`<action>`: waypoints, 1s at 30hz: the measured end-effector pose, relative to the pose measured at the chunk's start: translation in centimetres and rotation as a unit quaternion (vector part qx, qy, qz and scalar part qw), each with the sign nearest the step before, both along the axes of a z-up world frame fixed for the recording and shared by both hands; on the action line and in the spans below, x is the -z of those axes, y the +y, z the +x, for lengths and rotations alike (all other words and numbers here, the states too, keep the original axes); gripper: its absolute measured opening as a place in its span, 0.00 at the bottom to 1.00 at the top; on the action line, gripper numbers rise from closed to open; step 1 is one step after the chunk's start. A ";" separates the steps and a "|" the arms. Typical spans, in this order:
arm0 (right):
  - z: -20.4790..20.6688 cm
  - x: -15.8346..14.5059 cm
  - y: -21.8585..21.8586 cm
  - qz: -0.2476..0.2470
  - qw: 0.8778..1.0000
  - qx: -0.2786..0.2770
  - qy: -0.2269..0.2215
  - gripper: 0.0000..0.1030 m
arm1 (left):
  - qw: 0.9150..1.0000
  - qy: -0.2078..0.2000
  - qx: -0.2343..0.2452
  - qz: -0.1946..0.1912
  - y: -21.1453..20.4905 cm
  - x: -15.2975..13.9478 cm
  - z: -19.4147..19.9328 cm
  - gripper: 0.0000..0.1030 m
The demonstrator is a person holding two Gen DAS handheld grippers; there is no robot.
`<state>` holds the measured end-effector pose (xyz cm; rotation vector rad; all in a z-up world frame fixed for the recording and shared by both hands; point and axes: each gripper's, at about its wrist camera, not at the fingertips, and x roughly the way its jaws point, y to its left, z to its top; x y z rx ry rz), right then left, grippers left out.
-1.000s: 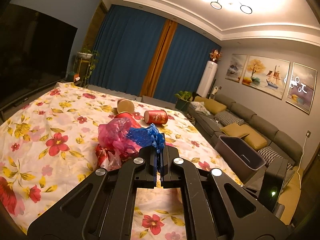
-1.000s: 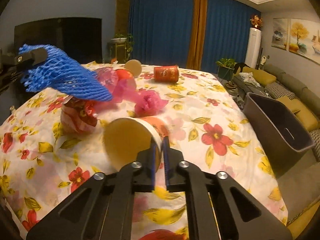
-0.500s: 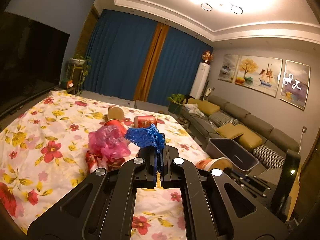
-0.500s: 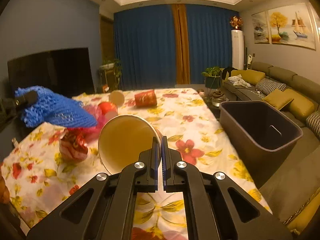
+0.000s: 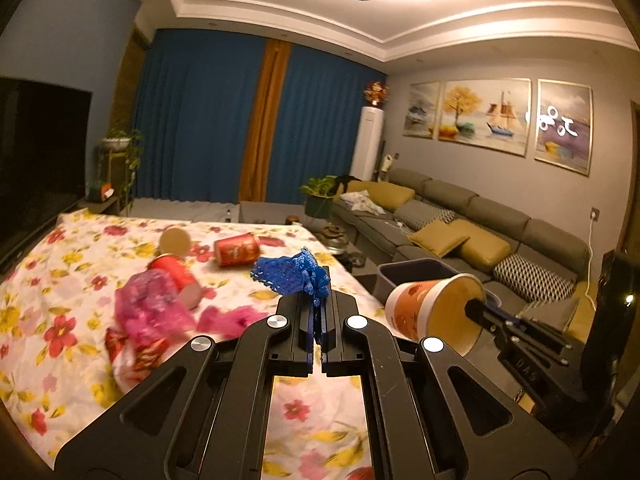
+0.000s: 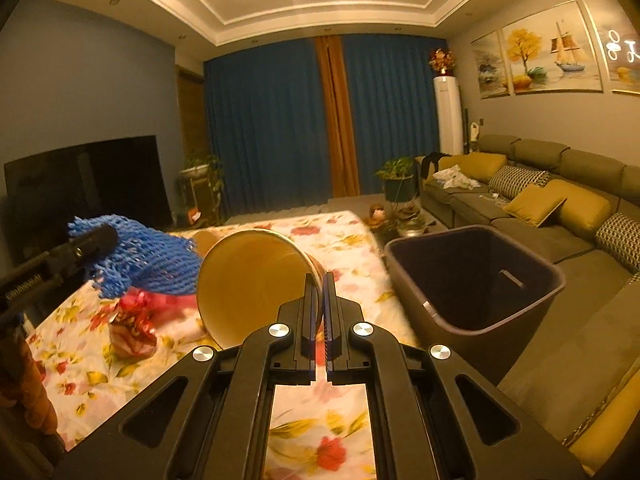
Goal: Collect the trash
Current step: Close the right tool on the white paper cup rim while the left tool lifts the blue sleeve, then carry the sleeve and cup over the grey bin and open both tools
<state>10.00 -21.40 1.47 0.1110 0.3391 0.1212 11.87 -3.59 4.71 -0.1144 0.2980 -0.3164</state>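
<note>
At the far left a dark television stands against the wall, with a potted plant on a stand beside the blue curtains. In front of them lies the flowered cloth, and on it the loose trash: a crumpled pink plastic bag over a red wrapper, a red cup on its side touching the bag, a tan cup lying behind that with its mouth toward the camera, and a red can on its side near the cloth's far edge.

The left gripper is closed tight on a blue foam net, which bunches out above and ahead of its tips, held clear of the cloth. From the right wrist view the same net hangs at the left, pinched at its outer end.

To the right, the right gripper is clamped on the rim of a paper cup, one finger inside the mouth and one outside; the cup is tilted, its open mouth facing the camera, lifted off the cloth. In the left wrist view that cup shows an orange-printed wall and hangs just in front of the dark trash bin.

The bin stands on the floor just beside the cloth's right edge, open and upright; its inside is too dark to read. Beyond it runs a grey sofa with yellow cushions, under three framed paintings.
</note>
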 end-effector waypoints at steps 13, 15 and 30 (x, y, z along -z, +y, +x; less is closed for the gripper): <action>-0.7 -2.8 -5.3 0.009 0.997 0.057 -0.044 0.04 | 0.998 -0.019 0.037 0.041 -6.4 -1.5 2.8 0.01; -0.6 -3.1 -6.3 0.013 0.997 0.067 -0.048 0.04 | 0.998 -0.024 0.039 0.049 -7.4 -1.6 3.4 0.01; 0.3 -3.8 -12.5 0.026 0.988 0.134 -0.069 0.04 | 0.992 -0.040 0.079 0.089 -15.7 -1.6 7.5 0.01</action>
